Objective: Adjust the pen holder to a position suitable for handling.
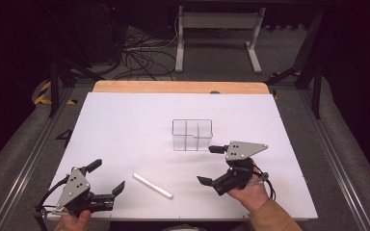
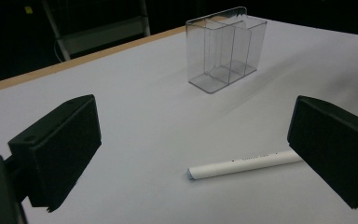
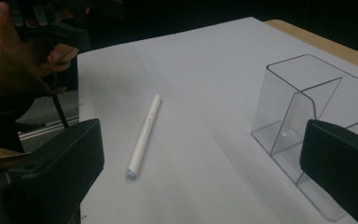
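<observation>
High view: white pen [image 1: 153, 186] between grippers.

Pen [image 1: 152, 185] lies between both grippers – organizer [image 1: 192, 134] stands behind it

Dark room; grey carpet floor [image 1: 289, 67]; white table frame [image 1: 217, 21]; tangled black cables [image 1: 142, 60] behind.

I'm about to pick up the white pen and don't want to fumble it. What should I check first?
1. White pen lies flat and free on the table: ok.
2. Left hand-held gripper open: ok.
3. Right hand-held gripper open: ok.
4. Nothing lies between the pen and either hand-held gripper: ok.
5. Clear divided holder upright, compartments empty: ok.
6. Left hand-held gripper's jaws in line with the pen: not ok, it lies near the right-hand jaw in the left gripper view.
</observation>
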The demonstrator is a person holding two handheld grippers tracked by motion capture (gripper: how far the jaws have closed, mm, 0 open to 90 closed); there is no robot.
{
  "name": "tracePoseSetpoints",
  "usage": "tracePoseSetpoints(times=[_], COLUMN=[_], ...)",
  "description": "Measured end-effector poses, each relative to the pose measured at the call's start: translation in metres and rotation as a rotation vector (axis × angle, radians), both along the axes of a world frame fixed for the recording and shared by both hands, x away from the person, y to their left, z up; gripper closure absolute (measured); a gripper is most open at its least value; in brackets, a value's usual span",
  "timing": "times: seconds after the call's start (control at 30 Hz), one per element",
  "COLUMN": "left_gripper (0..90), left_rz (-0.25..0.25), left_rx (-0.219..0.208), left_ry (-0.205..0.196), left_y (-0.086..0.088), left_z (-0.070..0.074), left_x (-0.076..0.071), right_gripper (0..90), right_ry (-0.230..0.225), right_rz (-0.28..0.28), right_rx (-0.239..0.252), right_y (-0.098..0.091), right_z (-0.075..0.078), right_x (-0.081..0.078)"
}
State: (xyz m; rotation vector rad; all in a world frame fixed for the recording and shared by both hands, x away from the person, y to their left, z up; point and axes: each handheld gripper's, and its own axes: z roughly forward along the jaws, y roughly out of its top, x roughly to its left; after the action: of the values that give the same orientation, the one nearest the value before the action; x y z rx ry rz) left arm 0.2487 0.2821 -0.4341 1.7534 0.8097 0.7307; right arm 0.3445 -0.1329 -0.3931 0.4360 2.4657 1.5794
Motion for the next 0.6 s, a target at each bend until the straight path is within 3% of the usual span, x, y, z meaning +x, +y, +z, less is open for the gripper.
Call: tracePoseSetpoints(times=[0.13, 0.3, 0.6], left_gripper=[3.5, 3.5, 3.5], left_rz=[0.008, 0.019, 0.034], left_rx=[-0.003, -0.009, -0.007], left_ry=[0.001, 0.005, 0.004], left_y=[0.002, 0.004, 0.007], left_z=[0.0, -0.001, -0.001], left_x=[-0.002, -0.006, -0.009], right_gripper=[6.1, 12.2, 18.9], right_ry=[0.008, -0.006, 0.027], right_rz=[0.011, -0.005, 0.009], right_rx=[-0.03, -0.108, -0.203], right_y=[0.007, 0.021, 0.051], right_z=[0.005, 0.012, 0.016], right_x=[0.0, -0.001, 0.002])
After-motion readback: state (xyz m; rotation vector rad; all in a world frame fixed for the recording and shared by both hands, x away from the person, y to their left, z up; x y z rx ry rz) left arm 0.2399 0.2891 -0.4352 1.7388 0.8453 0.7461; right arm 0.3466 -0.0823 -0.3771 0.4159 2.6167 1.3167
